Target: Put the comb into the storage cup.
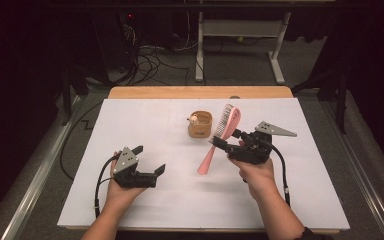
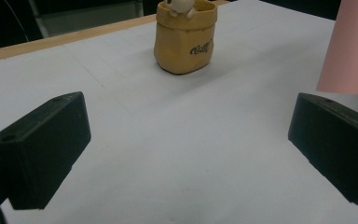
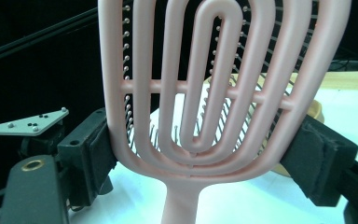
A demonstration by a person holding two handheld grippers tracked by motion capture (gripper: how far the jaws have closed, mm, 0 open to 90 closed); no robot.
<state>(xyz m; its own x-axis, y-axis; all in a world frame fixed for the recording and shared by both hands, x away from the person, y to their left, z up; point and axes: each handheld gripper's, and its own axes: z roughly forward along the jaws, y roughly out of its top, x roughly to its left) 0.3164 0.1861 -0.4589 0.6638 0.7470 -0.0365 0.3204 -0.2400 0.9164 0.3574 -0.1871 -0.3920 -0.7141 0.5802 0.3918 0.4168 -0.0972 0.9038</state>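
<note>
Gripping the pink hairbrush [image 3: 214, 93], right tongs [image 3: 205, 154] hide its handle.

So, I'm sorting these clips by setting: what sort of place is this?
Probably a lab or recording workspace, not a home. A white-covered table stands in a dark room, tangled cables lie on the floor behind it beside a bare desk frame, and a person works with handheld grippers.

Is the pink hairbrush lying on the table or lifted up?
Lifted. The right tool clamps the pink hairbrush by its head, and the handle end hangs above the white table.
</note>
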